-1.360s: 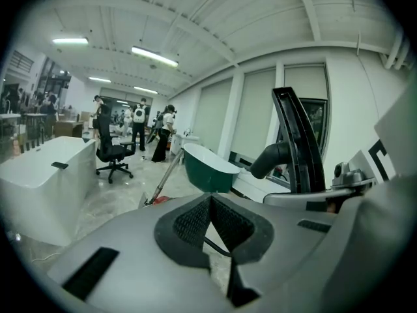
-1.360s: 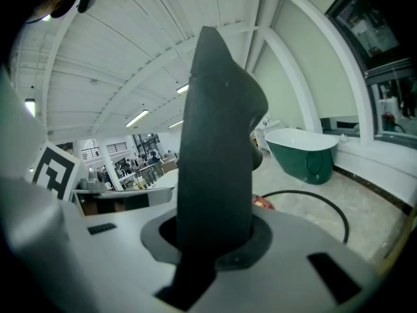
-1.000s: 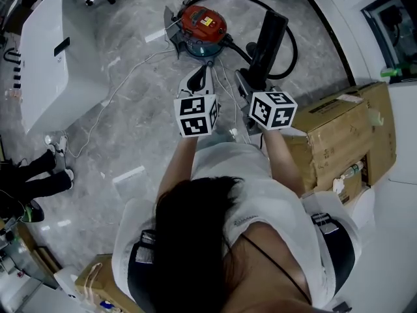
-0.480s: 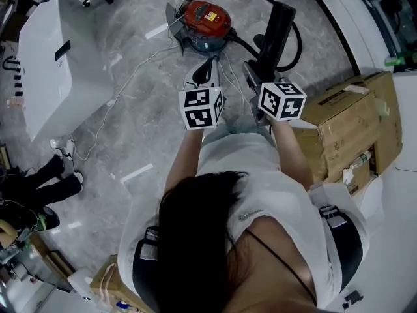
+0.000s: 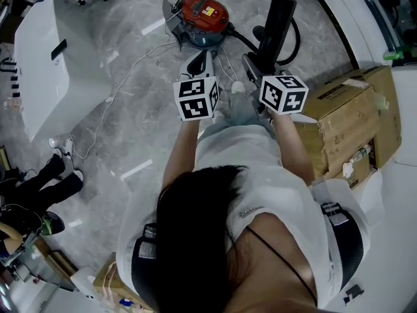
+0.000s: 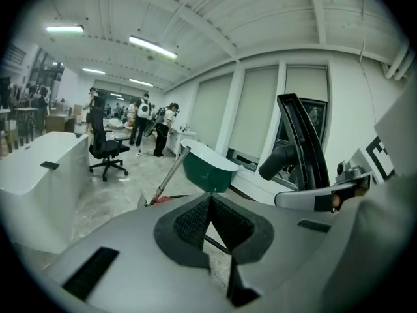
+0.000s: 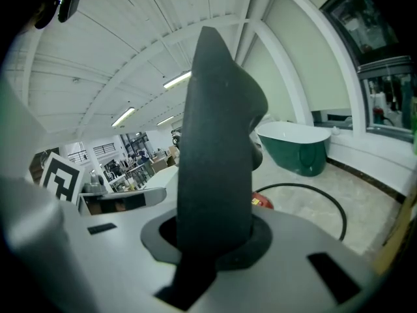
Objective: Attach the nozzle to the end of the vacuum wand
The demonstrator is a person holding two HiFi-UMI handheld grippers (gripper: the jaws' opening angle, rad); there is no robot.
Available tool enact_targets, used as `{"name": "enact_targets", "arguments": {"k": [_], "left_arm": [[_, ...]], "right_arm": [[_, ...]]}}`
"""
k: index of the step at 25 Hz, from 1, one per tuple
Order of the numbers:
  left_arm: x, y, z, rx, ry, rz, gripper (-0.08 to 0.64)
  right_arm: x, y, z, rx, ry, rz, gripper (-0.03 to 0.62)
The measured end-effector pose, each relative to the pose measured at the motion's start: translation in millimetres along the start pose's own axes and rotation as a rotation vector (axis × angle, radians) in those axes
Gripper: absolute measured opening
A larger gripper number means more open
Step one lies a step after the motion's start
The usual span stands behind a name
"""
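Standing on the marbled floor [image 5: 143, 135], the person holds both grippers out in front. Over the last second both have edged a little farther from the body toward the vacuum, and neither grip has altered. The left gripper [image 5: 203, 57] is pinched fully together on nothing: in the left gripper view its ribbed pads [image 6: 192, 222] meet, with only floor showing through the notch beneath them. The right gripper [image 5: 259, 64] is clamped narrowly on the base of the black nozzle [image 5: 279, 19], which sticks out ahead of it toward the far side. So the nozzle is carried, not fitted. I judge the task to be in its approach, with the part being brought to the wand and the free left gripper likely needed to steady that tube.

Beyond the grippers sits the red canister [image 5: 205, 13]. Its black hose [image 5: 298, 44] loops round to the right behind the nozzle.

The head view gives this layout but nearly crops out the wand; a thin grey bar at its top edge may be it. The left gripper view settles the matter: a metal wand [image 6: 168, 175] slants up from beside the canister, well apart from the nozzle [image 6: 301, 142] at right. The right gripper view shows the grip best, with the nozzle [image 7: 218, 142] seated between the jaws and filling the middle. There it hides the wand, leaving a red sliver of canister [image 7: 262, 201] and, farthest off, a green tub [image 7: 296, 150].
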State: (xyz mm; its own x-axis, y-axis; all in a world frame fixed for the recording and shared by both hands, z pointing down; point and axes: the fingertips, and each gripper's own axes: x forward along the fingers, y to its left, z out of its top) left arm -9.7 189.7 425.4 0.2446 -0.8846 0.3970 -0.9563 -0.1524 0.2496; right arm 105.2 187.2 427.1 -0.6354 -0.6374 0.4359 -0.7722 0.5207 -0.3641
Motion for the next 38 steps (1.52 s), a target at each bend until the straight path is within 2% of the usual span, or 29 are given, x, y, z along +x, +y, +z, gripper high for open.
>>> {"name": "enact_targets", "arguments": {"k": [7, 16, 33, 38], "left_arm": [[9, 7, -4, -0.002, 0.004, 0.024, 0.003], [29, 16, 4, 0.021, 0.013, 0.061, 0.002], [111, 44, 40, 0.010, 0.016, 0.112, 0.003], [131, 49, 51, 0.009, 0.011, 0.130, 0.003]], "right_arm": [[12, -6, -4, 0.003, 0.014, 0.019, 0.069], [38, -16, 11, 0.017, 0.007, 0.063, 0.069], [115, -57, 65, 0.011, 0.039, 0.129, 0.069], [130, -64, 84, 0.015, 0.014, 0.193, 0.069]]}}
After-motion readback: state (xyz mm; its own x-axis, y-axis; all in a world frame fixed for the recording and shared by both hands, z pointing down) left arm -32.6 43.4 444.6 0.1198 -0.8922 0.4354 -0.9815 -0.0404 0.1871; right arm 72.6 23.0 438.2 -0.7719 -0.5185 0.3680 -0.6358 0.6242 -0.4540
